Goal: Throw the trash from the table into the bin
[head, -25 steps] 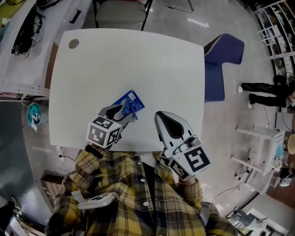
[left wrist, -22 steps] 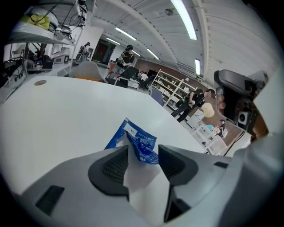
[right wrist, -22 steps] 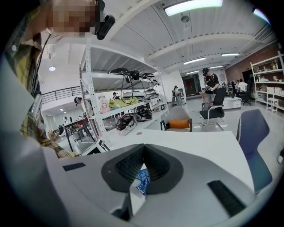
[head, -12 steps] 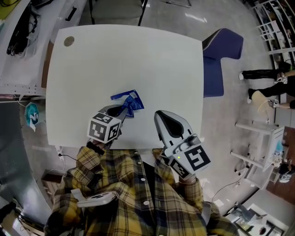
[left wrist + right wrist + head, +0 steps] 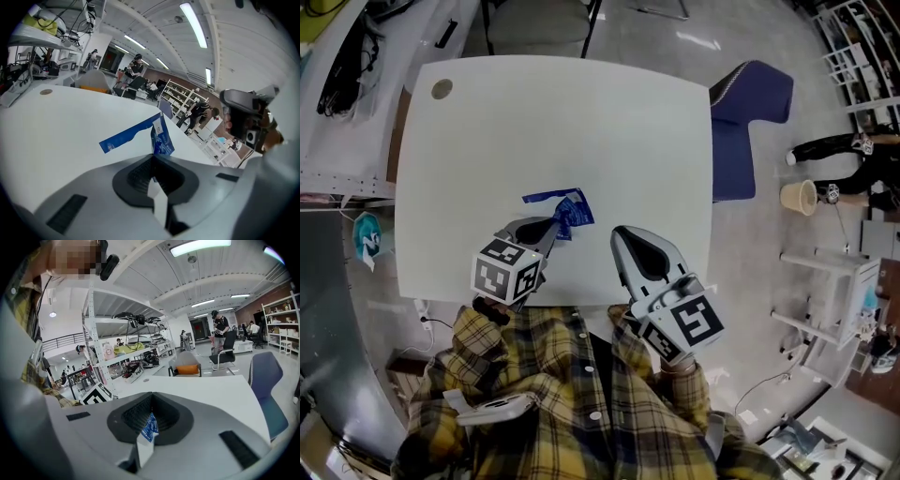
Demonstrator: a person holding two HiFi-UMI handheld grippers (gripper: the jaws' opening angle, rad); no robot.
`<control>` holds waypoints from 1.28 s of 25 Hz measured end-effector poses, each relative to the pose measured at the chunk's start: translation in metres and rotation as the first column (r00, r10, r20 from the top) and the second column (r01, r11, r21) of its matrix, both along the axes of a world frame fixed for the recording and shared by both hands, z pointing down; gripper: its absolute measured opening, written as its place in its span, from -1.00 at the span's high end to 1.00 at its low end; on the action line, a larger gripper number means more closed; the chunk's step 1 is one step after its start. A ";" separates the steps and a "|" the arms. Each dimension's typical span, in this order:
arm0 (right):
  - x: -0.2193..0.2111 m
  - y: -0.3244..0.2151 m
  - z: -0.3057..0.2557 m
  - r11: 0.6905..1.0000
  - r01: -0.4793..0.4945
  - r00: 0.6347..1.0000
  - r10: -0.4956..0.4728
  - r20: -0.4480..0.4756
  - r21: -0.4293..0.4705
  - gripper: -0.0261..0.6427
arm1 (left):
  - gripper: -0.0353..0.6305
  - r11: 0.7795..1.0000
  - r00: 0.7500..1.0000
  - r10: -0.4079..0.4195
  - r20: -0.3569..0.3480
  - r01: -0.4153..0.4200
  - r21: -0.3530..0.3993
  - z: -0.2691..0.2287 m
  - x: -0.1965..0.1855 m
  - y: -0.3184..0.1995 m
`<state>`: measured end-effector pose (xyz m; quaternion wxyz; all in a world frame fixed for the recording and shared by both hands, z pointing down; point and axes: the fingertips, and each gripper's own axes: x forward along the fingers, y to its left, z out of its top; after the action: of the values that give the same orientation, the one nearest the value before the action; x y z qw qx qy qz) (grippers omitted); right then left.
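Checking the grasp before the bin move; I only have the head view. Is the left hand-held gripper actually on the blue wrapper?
Observer: Yes. In the left gripper view the left hand-held gripper has just closed its jaws on the blue wrapper, at its lower edge.
Operator: Right one empty?
Observer: No. The right gripper view shows the right hand-held gripper shut on a small blue scrap.

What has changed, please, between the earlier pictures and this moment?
The left gripper has just closed its jaws on the blue wrapper, which crumpled as they pinched it, and now grips it on the table. The right gripper, shut on a blue scrap, stayed where it was.
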<state>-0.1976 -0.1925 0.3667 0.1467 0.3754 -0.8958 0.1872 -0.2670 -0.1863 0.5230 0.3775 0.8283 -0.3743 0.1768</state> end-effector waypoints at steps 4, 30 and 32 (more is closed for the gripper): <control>0.005 0.001 0.002 0.999 -0.039 0.999 0.039 0.013 0.007 0.93 | 0.87 0.999 0.999 0.034 -0.020 -0.034 0.021 -0.012 0.005 -0.002; 0.308 0.230 -0.042 0.900 -0.428 0.904 0.424 0.061 0.086 0.93 | 0.87 0.932 0.952 0.305 -0.039 -0.290 0.217 -0.119 0.280 0.164; 0.341 0.258 -0.046 0.886 -0.455 0.890 0.450 0.067 0.087 0.93 | 0.87 0.926 0.946 0.321 -0.043 -0.303 0.226 -0.124 0.313 0.188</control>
<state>0.1436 0.0650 0.3208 0.0596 0.5764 -0.7949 0.1796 0.0463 0.0016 0.3988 0.2665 0.9198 -0.2396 0.1600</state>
